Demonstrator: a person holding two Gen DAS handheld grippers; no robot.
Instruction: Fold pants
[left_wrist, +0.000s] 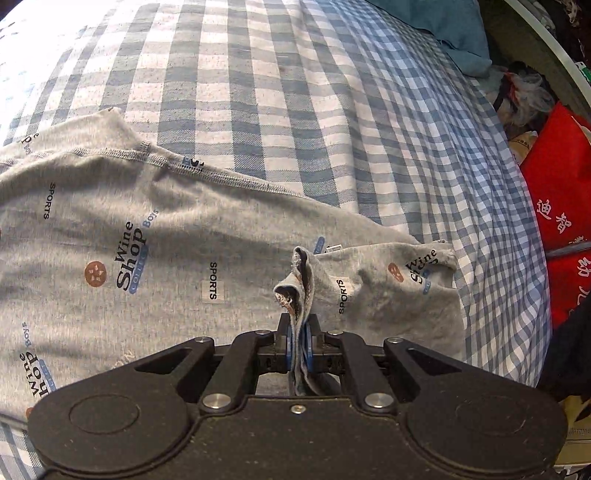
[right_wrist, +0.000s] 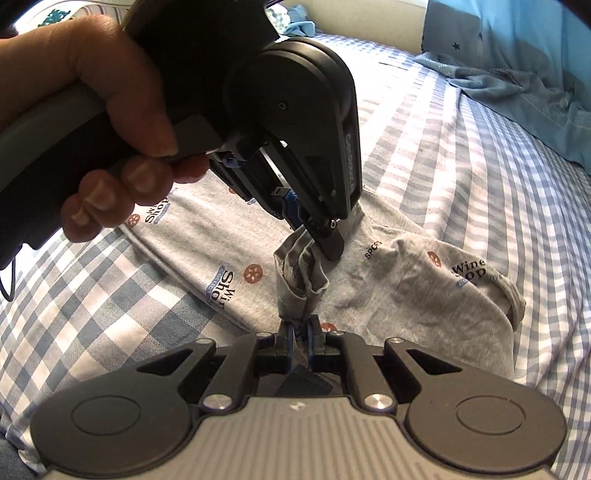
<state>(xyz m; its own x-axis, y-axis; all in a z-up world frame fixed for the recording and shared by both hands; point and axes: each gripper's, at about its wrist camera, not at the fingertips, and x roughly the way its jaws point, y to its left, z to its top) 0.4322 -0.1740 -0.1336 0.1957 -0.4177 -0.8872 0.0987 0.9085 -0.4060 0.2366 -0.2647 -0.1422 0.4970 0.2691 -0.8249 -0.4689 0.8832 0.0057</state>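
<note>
here both the left gripper (right_wrist: 314, 236) and right gripper (right_wrist: 300, 332) pinch the pants (right_wrist: 388, 280).

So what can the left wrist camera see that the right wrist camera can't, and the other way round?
Only the left wrist view shows the red bag with white characters beside the bed. Only the right wrist view shows the person's left hand holding the left gripper from outside, plus the blue pillow. Both show the grey printed pants on the checked bedsheet, with each camera's own gripper, including the right gripper, pinching a bunched bit of the fabric.
</note>
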